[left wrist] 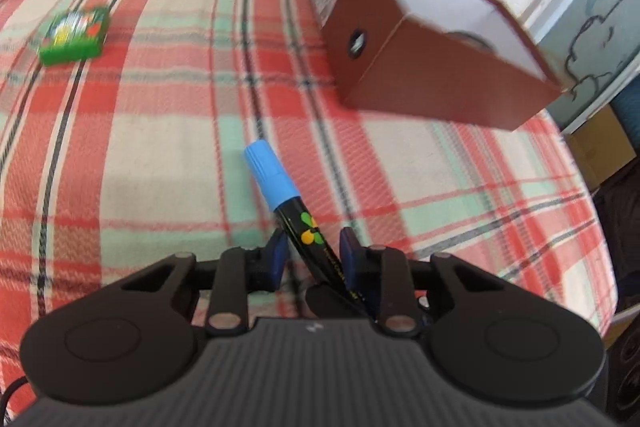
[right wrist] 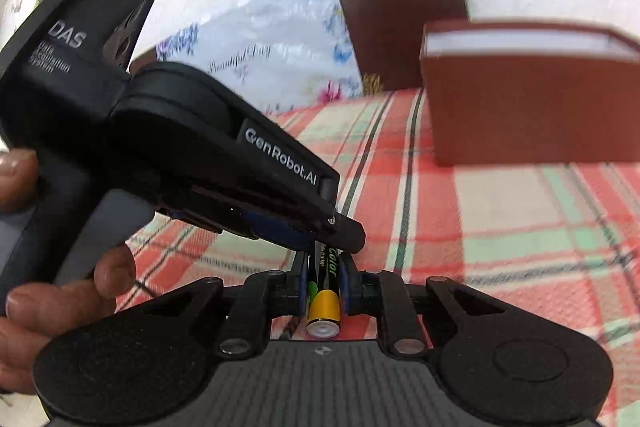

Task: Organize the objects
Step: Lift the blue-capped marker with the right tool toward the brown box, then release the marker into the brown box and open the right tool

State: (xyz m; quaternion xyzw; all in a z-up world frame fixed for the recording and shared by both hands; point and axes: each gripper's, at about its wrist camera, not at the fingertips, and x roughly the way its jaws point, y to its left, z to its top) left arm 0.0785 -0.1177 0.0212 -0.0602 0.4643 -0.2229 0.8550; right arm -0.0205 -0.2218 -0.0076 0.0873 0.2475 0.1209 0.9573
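A black marker with a light blue cap (left wrist: 276, 187) sticks out from between the fingers of my left gripper (left wrist: 314, 255), slanted up to the left above the plaid cloth. The left jaws stand a little apart around it. In the right wrist view the same marker's yellow-banded rear end (right wrist: 325, 303) sits between the pads of my right gripper (right wrist: 325, 275), which is shut on it. The left gripper's body (right wrist: 192, 147) crosses just in front. A brown open-top box (left wrist: 424, 39) stands at the far right of the bed; it also shows in the right wrist view (right wrist: 532, 99).
A green printed small box (left wrist: 74, 35) lies at the far left on the plaid cloth (left wrist: 160, 147). A floral pillow (right wrist: 272, 59) and a brown headboard (right wrist: 396, 15) stand behind. The bed's right edge drops to cartons and dark gear (left wrist: 600, 147).
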